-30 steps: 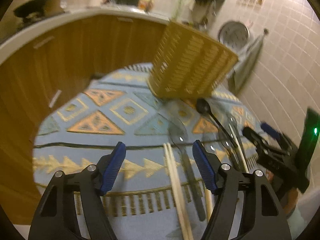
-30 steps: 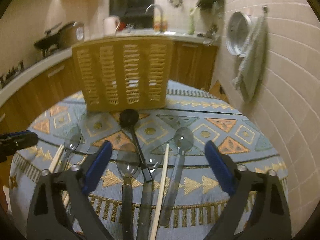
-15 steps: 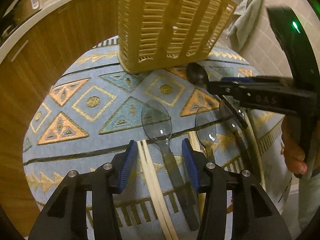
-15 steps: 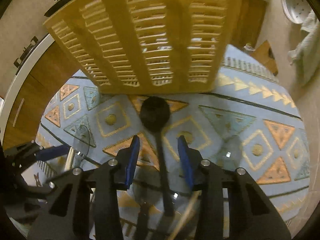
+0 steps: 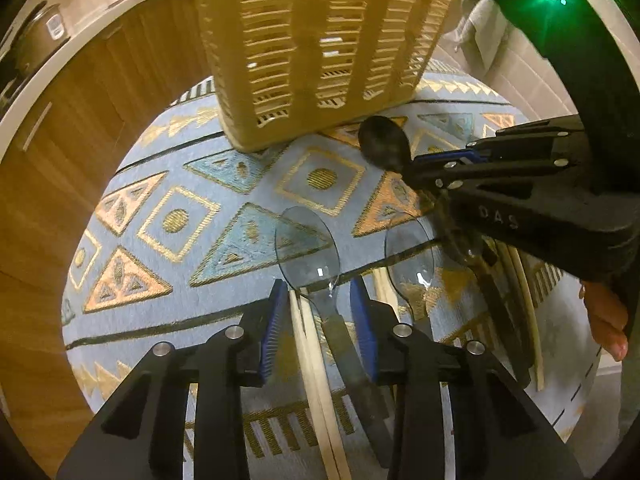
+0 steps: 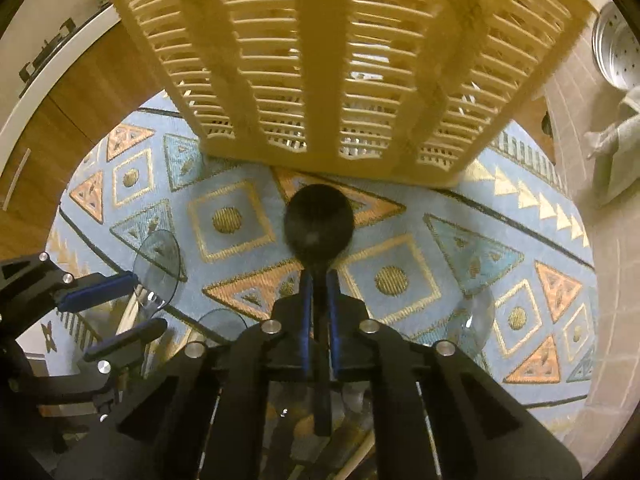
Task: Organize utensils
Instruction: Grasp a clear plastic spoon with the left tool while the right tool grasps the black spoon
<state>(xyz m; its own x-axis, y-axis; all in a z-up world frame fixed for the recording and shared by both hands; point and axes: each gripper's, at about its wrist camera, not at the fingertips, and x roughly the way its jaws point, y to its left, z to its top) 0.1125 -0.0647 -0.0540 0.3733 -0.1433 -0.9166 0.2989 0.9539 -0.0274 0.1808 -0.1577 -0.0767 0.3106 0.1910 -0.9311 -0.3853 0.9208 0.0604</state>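
Note:
A black spoon (image 6: 318, 228) lies on the patterned blue cloth (image 5: 240, 184) just in front of a slatted yellow basket (image 6: 340, 60). My right gripper (image 6: 319, 284) is shut on the spoon's neck, and it also shows as the right gripper (image 5: 472, 160) beside the black spoon (image 5: 384, 146). My left gripper (image 5: 318, 292) points down with its jaws closing. A pair of wooden chopsticks (image 5: 308, 344) and the neck of a clear spoon (image 5: 306, 252) lie between its pads, with a gap on the right side. In the right wrist view the left gripper (image 6: 116, 308) sits at the far left.
A second clear spoon (image 5: 410, 258) and another chopstick (image 5: 528, 320) lie between the two grippers, and a further clear spoon (image 6: 472, 320) lies to the right. A hand (image 5: 604, 316) holds the right tool. Wooden cabinets (image 5: 80, 140) ring the table; a tiled wall with a towel (image 6: 616, 148) stands on the right.
Both grippers moved in toward the basket and tipped downward. The right jaws went from wide open to shut on the black spoon's neck. The left jaws narrowed around the chopsticks and clear spoon.

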